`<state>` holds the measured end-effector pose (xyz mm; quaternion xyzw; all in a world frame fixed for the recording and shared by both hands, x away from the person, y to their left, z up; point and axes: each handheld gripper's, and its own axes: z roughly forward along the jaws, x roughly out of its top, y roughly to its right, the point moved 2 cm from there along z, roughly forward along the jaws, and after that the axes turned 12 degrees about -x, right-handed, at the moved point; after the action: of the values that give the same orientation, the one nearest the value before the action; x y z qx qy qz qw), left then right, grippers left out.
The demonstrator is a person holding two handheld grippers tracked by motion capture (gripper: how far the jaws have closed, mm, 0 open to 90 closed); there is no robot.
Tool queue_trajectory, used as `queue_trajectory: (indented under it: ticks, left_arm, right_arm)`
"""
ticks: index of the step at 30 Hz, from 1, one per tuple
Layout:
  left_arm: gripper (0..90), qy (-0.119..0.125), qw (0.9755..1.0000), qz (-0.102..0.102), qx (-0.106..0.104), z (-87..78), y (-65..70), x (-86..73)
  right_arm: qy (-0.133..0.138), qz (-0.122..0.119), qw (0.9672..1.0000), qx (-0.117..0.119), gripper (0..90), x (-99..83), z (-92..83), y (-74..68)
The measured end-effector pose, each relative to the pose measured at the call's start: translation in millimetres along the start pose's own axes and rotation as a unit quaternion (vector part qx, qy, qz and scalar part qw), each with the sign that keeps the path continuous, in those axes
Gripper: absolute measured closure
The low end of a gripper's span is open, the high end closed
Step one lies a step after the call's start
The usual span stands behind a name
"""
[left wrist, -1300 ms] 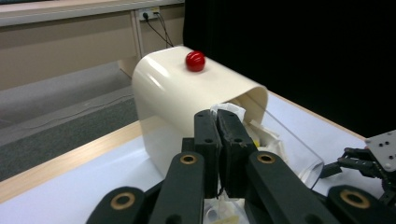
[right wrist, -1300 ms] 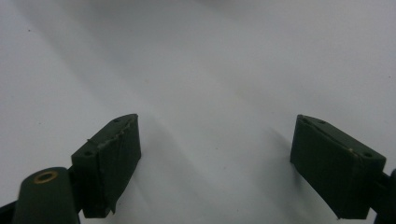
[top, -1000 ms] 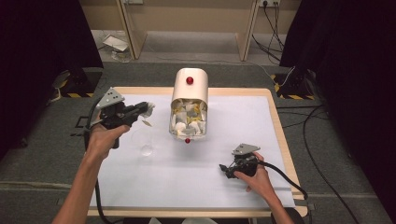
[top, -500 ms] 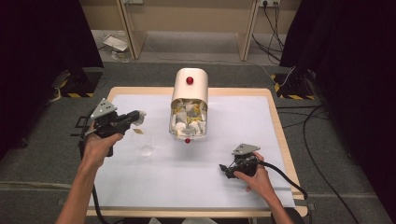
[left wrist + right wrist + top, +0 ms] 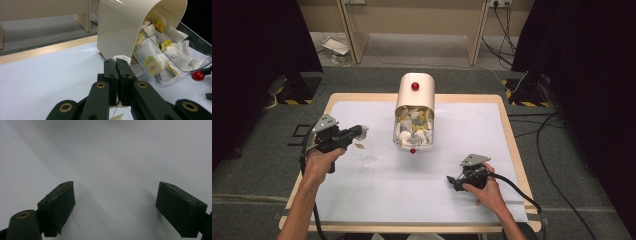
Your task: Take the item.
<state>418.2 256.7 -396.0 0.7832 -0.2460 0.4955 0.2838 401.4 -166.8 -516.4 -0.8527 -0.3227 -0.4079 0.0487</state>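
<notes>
High view: the left gripper (image 5: 358, 132), fingers clamped on a white tea bag (image 5: 362, 131) whose yellow tag (image 5: 360, 146) dangles below, has come down and away from the dispenser (image 5: 414, 111) over the last second toward a small clear cup (image 5: 369, 161) on the counter (image 5: 492, 130), so delivery appears next. Left gripper view: the fingers (image 5: 110, 72) are shut on the bag (image 5: 122, 58), string hanging beneath. Right gripper view: fingers (image 5: 60, 202) stand wide open, empty, over bare counter.

A grey carpeted floor (image 5: 362, 82) surrounds the wooden table (image 5: 507, 117); black curtains (image 5: 257, 45) hang at both sides, light wooden furniture legs (image 5: 354, 35) stand behind, cables (image 5: 557, 165) trail right
</notes>
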Motion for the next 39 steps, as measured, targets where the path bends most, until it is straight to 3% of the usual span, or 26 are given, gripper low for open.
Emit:
queue_trajectory:
  ticks: [16,23,32,39]
  left_arm:
    - [85.6,-0.017,0.9996,-0.023,-0.005,9.4,-2.3,-35.4]
    - [85.0,-0.034,0.9993,-0.008,0.009,13.4,-0.6,-43.9]
    - [83.0,-0.042,0.9991,-0.002,0.006,17.8,2.9,-47.3]
    - [74.4,-0.042,0.9990,0.010,0.009,17.1,7.1,-41.8]
  right_arm:
    - [0.000,0.001,1.0000,0.001,16.1,0.0,0.1,-0.1]
    - [0.000,0.001,1.0000,0.001,16.1,0.0,0.1,0.0]
    - [0.000,0.001,1.0000,0.000,16.1,0.0,0.1,-0.1]
    - [0.000,0.001,1.0000,0.001,16.1,0.0,0.1,0.0]
